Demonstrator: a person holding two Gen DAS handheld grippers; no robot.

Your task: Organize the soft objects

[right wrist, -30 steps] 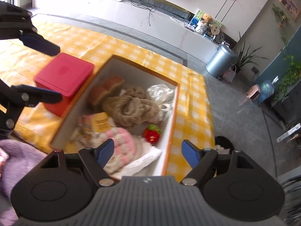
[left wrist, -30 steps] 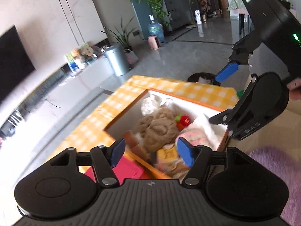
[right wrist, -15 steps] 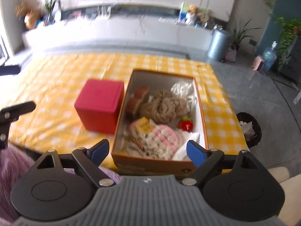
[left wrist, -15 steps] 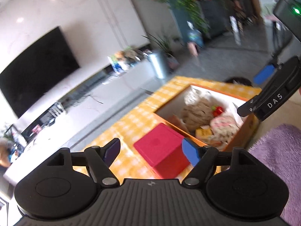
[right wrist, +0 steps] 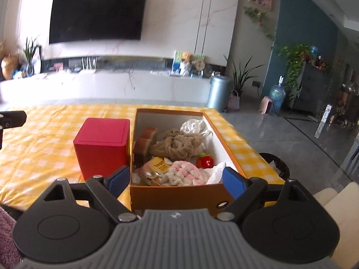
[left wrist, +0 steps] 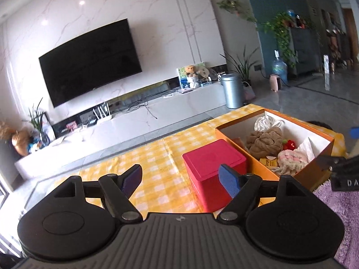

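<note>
Orange card box (right wrist: 179, 194) sits open on the yellow checked worktop (right wrist: 44, 157), at its right end, with the near wall just ahead of my right tongs (right wrist: 177, 179). Those tongs stand wide apart with nothing between the pads; the box's near wall shows in the gap, but the tongs are not touching it. Inside lie the soft things: a pink and cream knit (right wrist: 184, 174) at the near wall, a tan bundle (right wrist: 179, 144) in the middle, a red flower (right wrist: 205, 161) by the right wall, white paper (right wrist: 195, 126) at the far right corner, and two brown blocks (right wrist: 145, 139) along the left wall. A red box (right wrist: 102, 143) stands closed just beside the orange box's left wall.

My left tongs (left wrist: 179, 180) are also spread and empty. The red box is just ahead of their right pad, and the orange box lies beyond it to the right.
</note>
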